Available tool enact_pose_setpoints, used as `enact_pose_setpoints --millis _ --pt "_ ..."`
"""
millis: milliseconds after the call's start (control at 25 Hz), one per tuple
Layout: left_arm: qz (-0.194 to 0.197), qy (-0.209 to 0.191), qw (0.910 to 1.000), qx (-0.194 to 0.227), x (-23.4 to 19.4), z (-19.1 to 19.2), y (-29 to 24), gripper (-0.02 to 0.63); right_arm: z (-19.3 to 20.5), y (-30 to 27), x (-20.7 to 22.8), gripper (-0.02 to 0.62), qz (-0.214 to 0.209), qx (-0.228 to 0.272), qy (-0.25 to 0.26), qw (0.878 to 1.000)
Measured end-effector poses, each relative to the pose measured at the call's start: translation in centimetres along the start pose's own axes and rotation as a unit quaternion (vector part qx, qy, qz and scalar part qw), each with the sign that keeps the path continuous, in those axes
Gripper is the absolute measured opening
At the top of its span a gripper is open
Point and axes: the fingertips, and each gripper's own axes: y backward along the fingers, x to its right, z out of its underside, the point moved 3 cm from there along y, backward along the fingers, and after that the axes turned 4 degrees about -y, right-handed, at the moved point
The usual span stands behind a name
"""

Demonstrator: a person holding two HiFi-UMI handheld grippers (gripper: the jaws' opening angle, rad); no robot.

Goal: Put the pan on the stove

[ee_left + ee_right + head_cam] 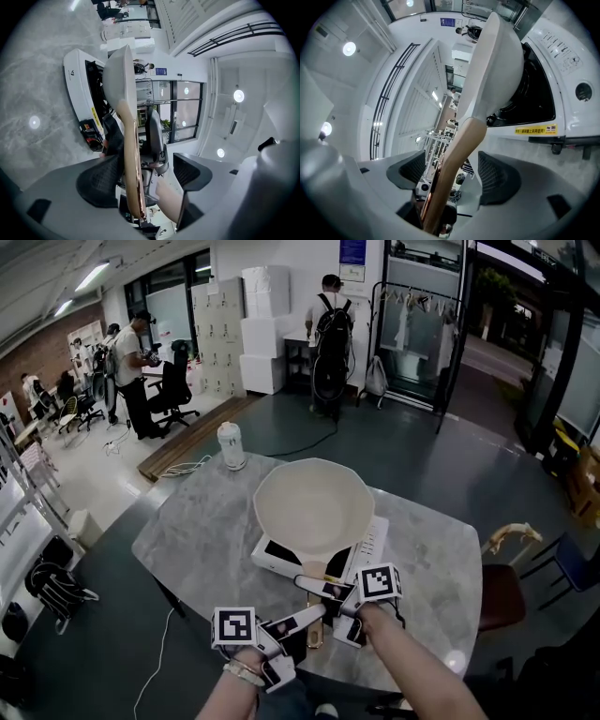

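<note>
A cream pan (314, 507) sits on the white induction stove (270, 556) in the middle of the marble table. Its tan handle (314, 570) points toward me. In the head view my left gripper (307, 617) and right gripper (325, 590) meet at that handle from either side. In the left gripper view the handle (131, 164) runs between the open gripper (143, 176) jaws, close to the left pad and clear of the right one. In the right gripper view the handle (452, 159) stands between the pads of the open gripper (453, 173) with a gap on both sides.
A white lidded cup (231, 444) stands at the table's (197, 521) far left edge. A brown chair seat (502, 594) is by the table's right side. People, office chairs and a clothes rack are farther back on the floor.
</note>
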Motion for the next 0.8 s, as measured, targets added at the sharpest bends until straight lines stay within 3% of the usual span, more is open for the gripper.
enact_pose_setpoints --millis 160,320,440,480,520,680,800 --pt "-0.039 -0.004 0.9991 0.017 -1.3 -0.5 1.3 0.35 -0.3 1.3 0.2 0.336 0.002 0.011 -0.009 1.0" --pt "-0.029 -0.007 0.9983 0.049 -1.0 -1.2 1.9 0.334 -1.2 2.7 0.0 0.336 0.001 0.028 0.003 1.0" --pt "-0.061 -0.032 0.9932 0.094 -1.3 -2.4 3.1 0.232 -1.3 3.4 -0.2 0.336 0.001 0.034 0.005 0.999" --pt "-0.089 -0.048 0.9883 0.114 -1.6 -2.9 3.9 0.152 -1.3 3.7 -0.2 0.335 0.002 0.037 0.004 0.999" --pt "-0.119 -0.068 0.9814 0.134 -1.8 -3.6 4.6 0.014 -1.3 4.0 -0.2 0.335 0.004 0.04 0.003 0.999" --pt "-0.153 -0.147 0.9572 0.196 -0.7 -5.9 6.6 0.011 -1.3 4.9 -0.4 0.334 0.007 0.051 0.001 0.999" --pt "-0.198 -0.217 0.929 0.225 0.4 -7.3 8.0 0.011 -1.4 5.5 -1.0 0.334 0.015 0.062 0.006 0.998"
